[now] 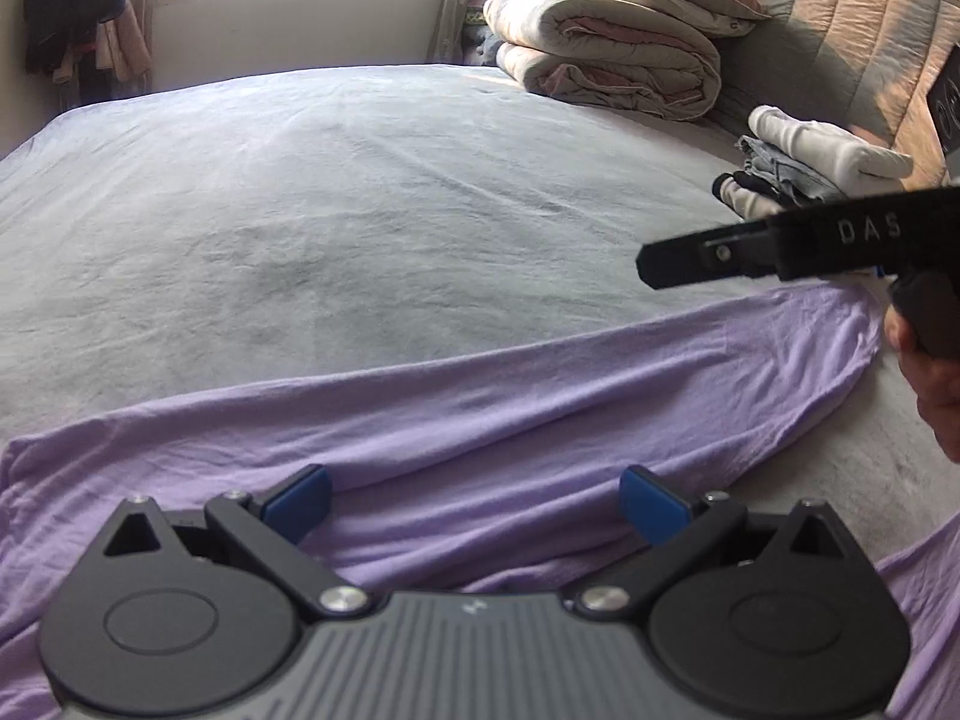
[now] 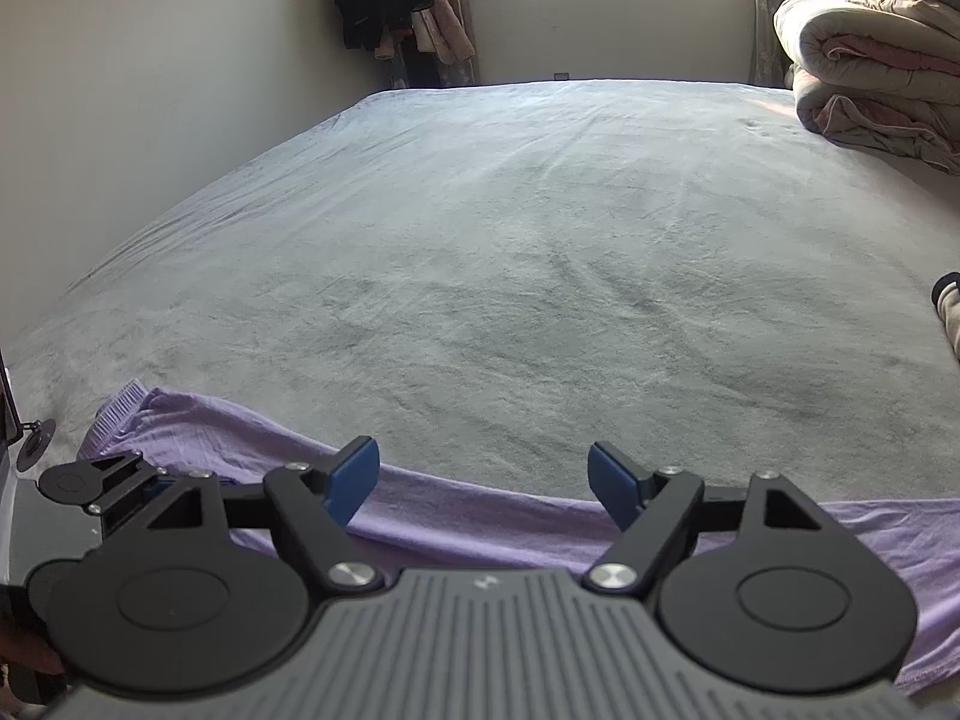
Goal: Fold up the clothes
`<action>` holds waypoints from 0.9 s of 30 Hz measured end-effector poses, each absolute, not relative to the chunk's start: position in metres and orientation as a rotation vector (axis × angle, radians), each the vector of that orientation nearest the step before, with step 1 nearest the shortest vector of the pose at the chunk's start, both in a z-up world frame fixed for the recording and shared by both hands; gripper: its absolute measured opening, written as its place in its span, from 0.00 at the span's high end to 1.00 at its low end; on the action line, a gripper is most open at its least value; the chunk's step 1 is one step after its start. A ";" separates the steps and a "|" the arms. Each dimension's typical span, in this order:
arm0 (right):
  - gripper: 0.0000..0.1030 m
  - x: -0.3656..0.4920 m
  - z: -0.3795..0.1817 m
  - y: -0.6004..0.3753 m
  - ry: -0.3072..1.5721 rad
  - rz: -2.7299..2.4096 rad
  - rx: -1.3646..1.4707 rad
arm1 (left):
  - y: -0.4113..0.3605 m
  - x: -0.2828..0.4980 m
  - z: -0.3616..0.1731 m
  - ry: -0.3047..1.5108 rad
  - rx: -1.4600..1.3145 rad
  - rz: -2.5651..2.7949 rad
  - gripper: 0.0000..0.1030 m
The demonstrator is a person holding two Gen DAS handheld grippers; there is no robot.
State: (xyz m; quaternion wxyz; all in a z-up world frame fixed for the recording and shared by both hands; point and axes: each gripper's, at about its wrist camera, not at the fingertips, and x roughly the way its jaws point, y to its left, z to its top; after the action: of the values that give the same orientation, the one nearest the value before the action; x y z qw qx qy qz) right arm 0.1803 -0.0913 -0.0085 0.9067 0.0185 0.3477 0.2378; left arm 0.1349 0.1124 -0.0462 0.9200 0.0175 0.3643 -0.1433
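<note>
Left wrist view: lilac garment laid out, fold barely begun

Left wrist view shows the left gripper [image 1: 474,501] with its blue pads wide apart, nothing between them, hovering over the purple garment [image 1: 480,408]. Right wrist view shows the right gripper [image 2: 483,489] likewise parted and empty above the same cloth's far edge. The garment lies stretched in a long band across the near side of the grey bedspread [image 1: 360,192], wrinkled, one end rounded over; no grip is taken yet. Near the headboard sits a small pile of folded clothes [image 1: 804,162], so earlier pieces look finished. A rolled quilt [image 1: 606,54] rests beyond.
</note>
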 end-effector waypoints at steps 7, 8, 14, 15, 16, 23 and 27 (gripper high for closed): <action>0.30 0.191 -0.014 -0.069 0.746 0.526 0.024 | 0.160 0.150 -0.026 0.741 -0.009 -0.131 0.06; 0.30 0.193 -0.014 -0.065 0.749 0.532 0.020 | 0.170 0.151 -0.025 0.743 -0.016 -0.108 0.07; 0.33 0.201 -0.019 -0.035 0.774 0.585 -0.014 | 0.226 0.156 -0.021 0.734 -0.078 0.038 0.17; 0.35 0.202 -0.020 -0.031 0.781 0.594 -0.020 | 0.235 0.156 -0.020 0.731 -0.089 0.061 0.21; 0.36 0.203 -0.022 -0.025 0.789 0.604 -0.026 | 0.243 0.156 -0.020 0.730 -0.103 0.081 0.27; 0.48 0.216 -0.032 0.008 0.862 0.665 -0.050 | 0.288 0.154 -0.023 0.736 -0.221 0.145 0.47; 0.52 0.225 -0.034 0.025 0.899 0.694 -0.040 | 0.303 0.153 -0.029 0.738 -0.319 0.131 0.61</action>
State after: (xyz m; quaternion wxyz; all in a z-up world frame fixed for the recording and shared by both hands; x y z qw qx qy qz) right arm 0.2253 0.0247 -0.0343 0.8428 -0.0188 0.4257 0.3288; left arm 0.1535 0.3026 -0.0286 0.9181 -0.1552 0.3590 0.0636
